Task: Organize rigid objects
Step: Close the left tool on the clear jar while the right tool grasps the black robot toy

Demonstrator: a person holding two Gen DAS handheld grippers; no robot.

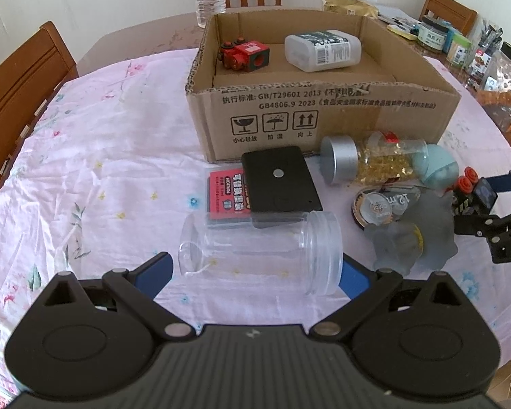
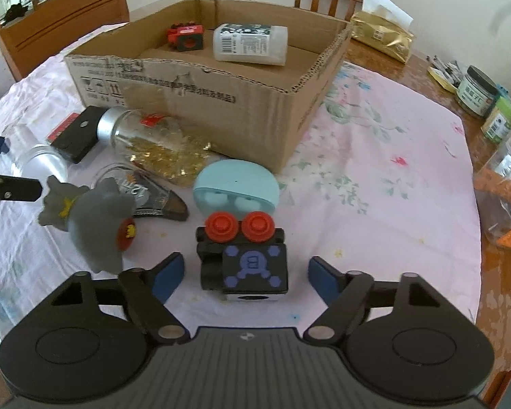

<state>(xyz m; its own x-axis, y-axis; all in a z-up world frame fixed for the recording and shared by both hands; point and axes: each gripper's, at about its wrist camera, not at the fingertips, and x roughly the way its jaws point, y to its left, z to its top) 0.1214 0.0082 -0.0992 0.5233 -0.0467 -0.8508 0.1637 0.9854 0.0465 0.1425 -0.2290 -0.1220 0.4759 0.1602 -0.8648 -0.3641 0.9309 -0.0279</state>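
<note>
1. Right claw: fingers spread to either side of a black toy block with two red knobs and a blue-purple printed face; a gap shows between each blue pad and the block, so nothing is gripped.
2. Left claw: released, its blue pads flanking an empty clear plastic jar that lies on its side on the desk; whether the pads touch the jar cannot be told.
3. Cardboard box: open-topped, standing at the far side of the pink floral cloth. Inside lie a red toy block and a white plastic bottle on its side, apart from each other.
4. In front of the box: a black rectangular case resting partly on a red-labelled packet, and a silver-capped glass jar of gold flakes lying on its side just beside the box wall.
5. A pale blue earbud case, open, sits directly behind the black toy block; a grey rubber shark-like toy lies to its left, partly over a round clear tape-measure case.
6. Desk edge, far right: labelled jars and a gold tissue pack. Wooden chairs surround the desk.
</note>
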